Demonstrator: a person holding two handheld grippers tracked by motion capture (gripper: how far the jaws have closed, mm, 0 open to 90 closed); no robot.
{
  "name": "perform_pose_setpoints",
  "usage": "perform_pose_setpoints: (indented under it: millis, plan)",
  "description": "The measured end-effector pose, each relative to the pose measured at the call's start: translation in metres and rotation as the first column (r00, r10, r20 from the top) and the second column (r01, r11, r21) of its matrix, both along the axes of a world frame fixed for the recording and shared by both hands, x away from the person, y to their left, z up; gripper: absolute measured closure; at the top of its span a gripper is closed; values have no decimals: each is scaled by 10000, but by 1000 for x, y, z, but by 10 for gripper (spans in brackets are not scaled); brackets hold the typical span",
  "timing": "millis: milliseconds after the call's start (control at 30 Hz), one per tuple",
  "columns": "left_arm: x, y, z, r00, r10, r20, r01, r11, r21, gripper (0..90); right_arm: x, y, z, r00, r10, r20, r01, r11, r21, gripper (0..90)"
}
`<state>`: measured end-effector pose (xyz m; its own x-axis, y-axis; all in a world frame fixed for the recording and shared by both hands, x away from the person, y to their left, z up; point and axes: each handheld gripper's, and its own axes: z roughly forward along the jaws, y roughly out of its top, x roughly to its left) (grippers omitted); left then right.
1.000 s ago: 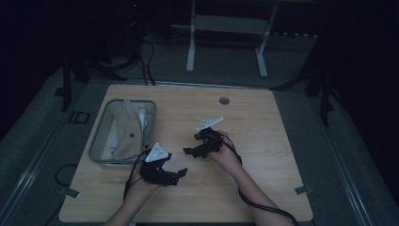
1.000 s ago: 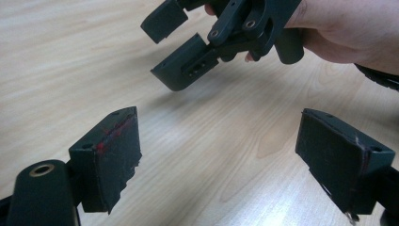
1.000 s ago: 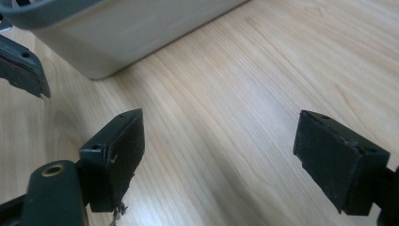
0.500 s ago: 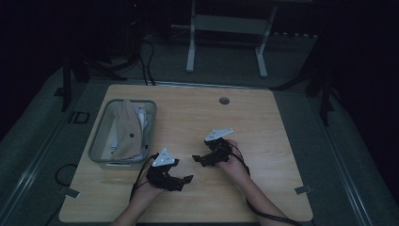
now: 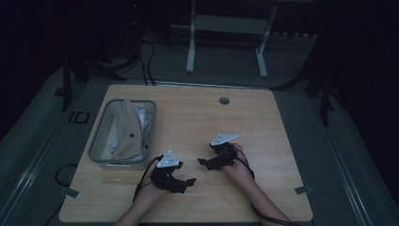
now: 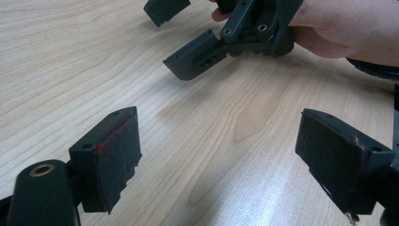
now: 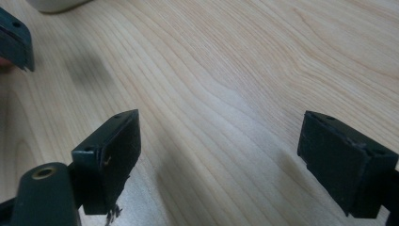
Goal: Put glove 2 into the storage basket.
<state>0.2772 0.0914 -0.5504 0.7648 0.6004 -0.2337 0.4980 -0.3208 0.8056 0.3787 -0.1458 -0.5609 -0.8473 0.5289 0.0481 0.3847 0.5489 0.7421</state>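
Two grippers sit low over the wood table [image 5: 263, 122], both w/ jaws wide apart and nothing in between. The left gripper [image 5: 181, 181] is near the front edge, held by the person's left hand [image 5: 155, 186], w/ its grey plate on top. In the left gripper view its two black pads [image 6: 113, 155] stand far apart over bare wood, and the other tool shows farther off at the top. The right gripper [image 5: 207, 162] is just to the right and a bit farther back, in the right hand [image 5: 237, 165]. It points toward the left one; the two tips are near but apart. In the right gripper view its pads [image 7: 115, 157] are spread wide too, w/ only wood grain under them.

A grey bin [image 5: 101, 146] stands at the left side of the table, just beside the left hand. A tan cloth [image 5: 126, 129] and some white stuff lie inside it. Neither tool touches the bin. A small round hole [image 5: 224, 100] is in the tabletop near the far edge.
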Motion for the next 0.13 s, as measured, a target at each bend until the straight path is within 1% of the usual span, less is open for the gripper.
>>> perform_pose_setpoints:
  millis: [100, 133]
  plan:
    - [1, 0, 0, 10000, 14, -27, -14, 10000, -5, 150, 0, -1, -1, 10000, 16, 10, -16, 10000, 55, 142]
    - [1, 1, 0, 10000, 12, -6, -12, 10000, 55, 150, 0, -2, -1, 10000, 4, -28, -4, 10000, 81, 142]
